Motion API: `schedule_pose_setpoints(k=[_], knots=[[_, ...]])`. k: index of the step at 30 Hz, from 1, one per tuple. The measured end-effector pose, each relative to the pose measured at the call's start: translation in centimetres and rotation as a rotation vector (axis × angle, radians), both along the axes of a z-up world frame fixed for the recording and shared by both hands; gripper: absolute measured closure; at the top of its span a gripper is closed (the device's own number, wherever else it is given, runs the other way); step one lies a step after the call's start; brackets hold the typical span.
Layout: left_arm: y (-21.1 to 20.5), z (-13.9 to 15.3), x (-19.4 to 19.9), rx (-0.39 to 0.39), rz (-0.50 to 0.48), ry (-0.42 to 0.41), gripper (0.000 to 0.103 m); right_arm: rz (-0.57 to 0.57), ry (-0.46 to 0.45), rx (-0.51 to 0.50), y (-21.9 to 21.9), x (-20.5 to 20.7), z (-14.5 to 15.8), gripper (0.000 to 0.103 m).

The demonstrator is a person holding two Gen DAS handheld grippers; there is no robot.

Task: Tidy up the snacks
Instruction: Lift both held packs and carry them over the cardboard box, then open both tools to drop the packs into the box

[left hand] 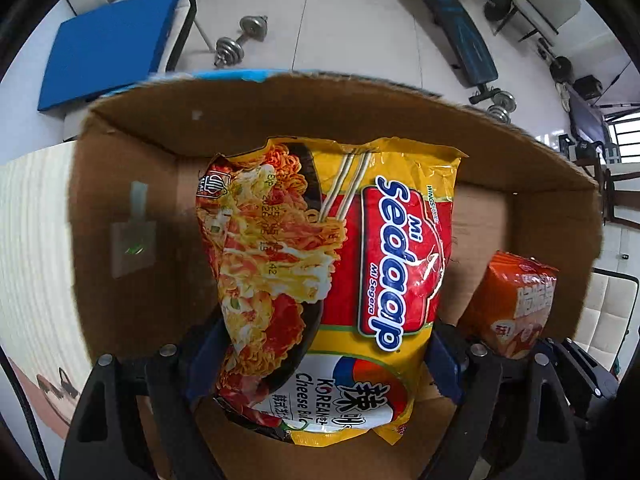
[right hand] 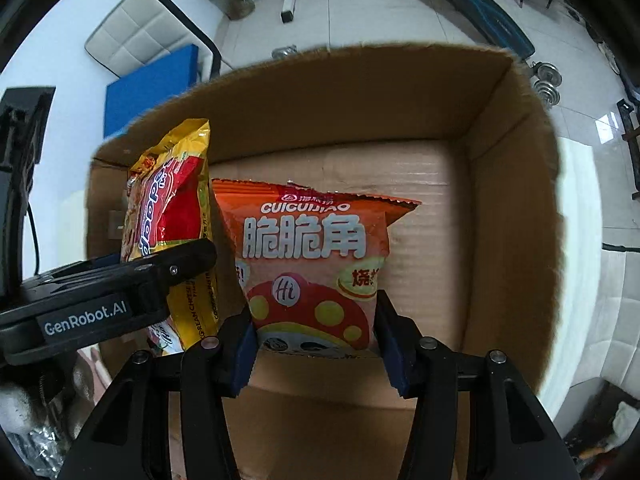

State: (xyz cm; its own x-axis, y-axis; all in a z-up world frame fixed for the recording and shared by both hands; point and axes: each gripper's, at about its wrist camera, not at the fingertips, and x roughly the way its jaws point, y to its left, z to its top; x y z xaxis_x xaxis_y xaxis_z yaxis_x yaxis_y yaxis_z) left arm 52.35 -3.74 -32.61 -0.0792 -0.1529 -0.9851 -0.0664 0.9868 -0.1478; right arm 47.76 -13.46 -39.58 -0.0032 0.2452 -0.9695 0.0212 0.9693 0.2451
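My left gripper point(left hand: 320, 360) is shut on a yellow and red Mi Sedaap noodle packet point(left hand: 332, 280), which hangs over the open cardboard box point(left hand: 120, 208). My right gripper point(right hand: 316, 344) is shut on an orange crisp bag with white Chinese lettering point(right hand: 312, 264), also above the box floor point(right hand: 424, 240). In the right wrist view the noodle packet point(right hand: 172, 208) hangs just left of the orange bag, with the left gripper's black body point(right hand: 120, 292) in front of it. In the left wrist view the orange bag point(left hand: 516, 304) shows at the right.
The box has tall brown walls point(right hand: 516, 184) all round, and its floor is bare cardboard. A pale table top point(left hand: 32, 248) lies left of the box. On the tiled floor beyond lie a blue mat point(left hand: 108, 44), dumbbells point(left hand: 240, 40) and a weight bench point(left hand: 460, 24).
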Motion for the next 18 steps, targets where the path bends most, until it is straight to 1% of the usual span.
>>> schedule_pose_setpoints(k=[4, 8, 9, 10, 11, 14, 18], knots=[[-0.5, -1.1, 0.6, -0.013, -0.002, 0.021, 0.017, 0.012, 0.020, -0.021, 0.3, 0.5, -1.7, 0.048], [-0.8, -1.7, 0.5, 0.007, -0.016, 0.041, 0.017, 0.014, 0.014, -0.047, 0.5, 0.7, -2.1, 0.047], [-0.8, -1.6, 0.4, 0.019, -0.020, 0.036, 0.017, 0.013, 0.020, -0.053, 0.5, 0.8, -2.2, 0.044], [-0.5, -1.7, 0.6, 0.034, -0.023, 0.031, 0.017, 0.015, 0.031, -0.055, 0.5, 0.8, -2.4, 0.028], [-0.6, -1.6, 0.7, 0.046, -0.026, 0.032, 0.017, 0.014, 0.038, -0.057, 0.4, 0.8, -2.5, 0.010], [-0.9, -1.4, 0.7, 0.035, -0.025, 0.031, 0.013, 0.028, 0.036, -0.077, 0.5, 0.4, -2.4, 0.009], [-0.8, -0.1, 0.1, 0.027, -0.027, 0.007, 0.012, 0.032, 0.027, -0.091, 0.4, -0.5, -2.0, 0.008]])
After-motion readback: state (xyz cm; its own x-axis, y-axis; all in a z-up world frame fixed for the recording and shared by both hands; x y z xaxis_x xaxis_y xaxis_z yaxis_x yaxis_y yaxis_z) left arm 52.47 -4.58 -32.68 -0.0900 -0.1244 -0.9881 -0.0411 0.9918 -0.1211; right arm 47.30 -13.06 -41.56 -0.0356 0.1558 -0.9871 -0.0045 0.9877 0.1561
